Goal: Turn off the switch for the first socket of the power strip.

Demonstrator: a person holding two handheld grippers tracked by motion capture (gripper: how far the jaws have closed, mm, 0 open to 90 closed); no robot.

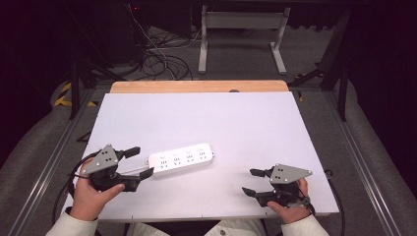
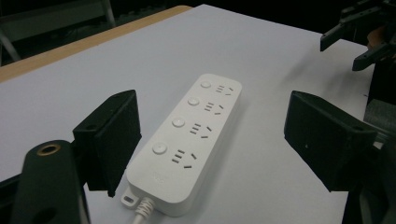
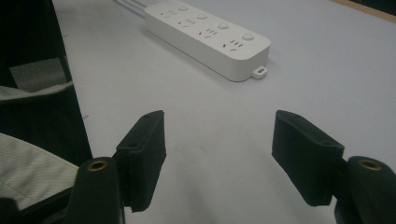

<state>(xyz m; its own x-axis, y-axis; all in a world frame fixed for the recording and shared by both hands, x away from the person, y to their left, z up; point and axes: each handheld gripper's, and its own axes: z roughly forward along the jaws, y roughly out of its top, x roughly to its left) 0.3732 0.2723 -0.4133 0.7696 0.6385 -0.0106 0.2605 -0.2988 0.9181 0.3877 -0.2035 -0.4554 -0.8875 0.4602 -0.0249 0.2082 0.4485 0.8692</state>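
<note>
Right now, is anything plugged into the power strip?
No. All four sockets on the power strip sit bare, face up on the white table; just its own cord leaves the end by the left tongs.

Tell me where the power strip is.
High view: the power strip lies on the white table, left of centre, just beyond the open left gripper.

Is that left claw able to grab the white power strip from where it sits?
Probably yes: the left gripper is open, the power strip lies just ahead between its jaws, and nothing blocks it.
</note>
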